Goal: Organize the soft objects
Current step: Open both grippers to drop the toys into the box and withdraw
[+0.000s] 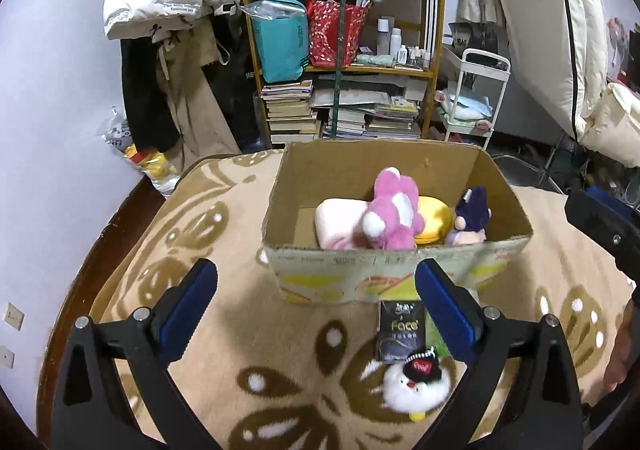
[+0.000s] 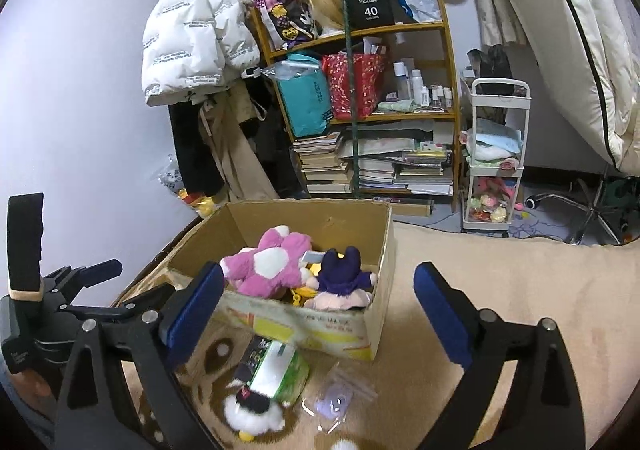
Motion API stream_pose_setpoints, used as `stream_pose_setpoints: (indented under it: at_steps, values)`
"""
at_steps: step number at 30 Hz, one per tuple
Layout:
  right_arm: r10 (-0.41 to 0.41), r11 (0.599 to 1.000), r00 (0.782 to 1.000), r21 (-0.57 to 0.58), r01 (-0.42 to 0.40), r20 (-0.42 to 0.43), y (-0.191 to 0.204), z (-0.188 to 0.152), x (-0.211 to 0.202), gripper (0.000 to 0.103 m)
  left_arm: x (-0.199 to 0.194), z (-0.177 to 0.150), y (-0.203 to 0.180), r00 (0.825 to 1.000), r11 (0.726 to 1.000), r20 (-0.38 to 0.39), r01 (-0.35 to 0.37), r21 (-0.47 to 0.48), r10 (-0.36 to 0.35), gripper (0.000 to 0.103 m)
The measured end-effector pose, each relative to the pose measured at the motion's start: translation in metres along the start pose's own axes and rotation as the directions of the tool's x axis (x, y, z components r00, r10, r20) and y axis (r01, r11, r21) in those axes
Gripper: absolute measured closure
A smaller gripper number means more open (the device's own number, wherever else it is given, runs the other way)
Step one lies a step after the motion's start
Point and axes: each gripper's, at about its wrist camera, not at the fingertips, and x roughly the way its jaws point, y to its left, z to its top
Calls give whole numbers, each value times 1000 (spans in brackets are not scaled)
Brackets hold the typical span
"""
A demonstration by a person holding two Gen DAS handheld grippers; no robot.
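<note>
An open cardboard box (image 1: 384, 274) (image 2: 380, 250) stands on the patterned blanket. It holds a pink plush (image 1: 394, 214) (image 2: 268, 262), a purple plush (image 1: 472, 218) (image 2: 342, 278), a pale pink towel (image 1: 340, 222) and a yellow item (image 1: 434, 226). In front of the box lie a white plush with a black hat (image 1: 414, 382) (image 2: 256, 410), a dark tissue pack (image 1: 400, 330), a green-white tissue pack (image 2: 280, 370) and a small clear bag (image 2: 338, 396). My left gripper (image 1: 316, 314) is open and empty above the blanket. My right gripper (image 2: 318, 318) is open and empty near the box's front corner.
A wooden shelf (image 1: 344, 62) (image 2: 360, 90) with bags, bottles and stacked books stands behind. A white trolley (image 2: 496, 158) is to its right. Coats hang at the left (image 2: 200, 34). The left gripper's body shows at the right wrist view's left edge (image 2: 48, 290).
</note>
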Motion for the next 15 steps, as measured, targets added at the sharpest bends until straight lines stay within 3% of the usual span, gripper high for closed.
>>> stream_pose_setpoints:
  at_steps: [15]
  values:
    - [-1, 999, 1000, 32, 0, 22, 3, -18, -53, 3, -62, -41, 7, 1000, 999, 16, -3, -53, 4, 5]
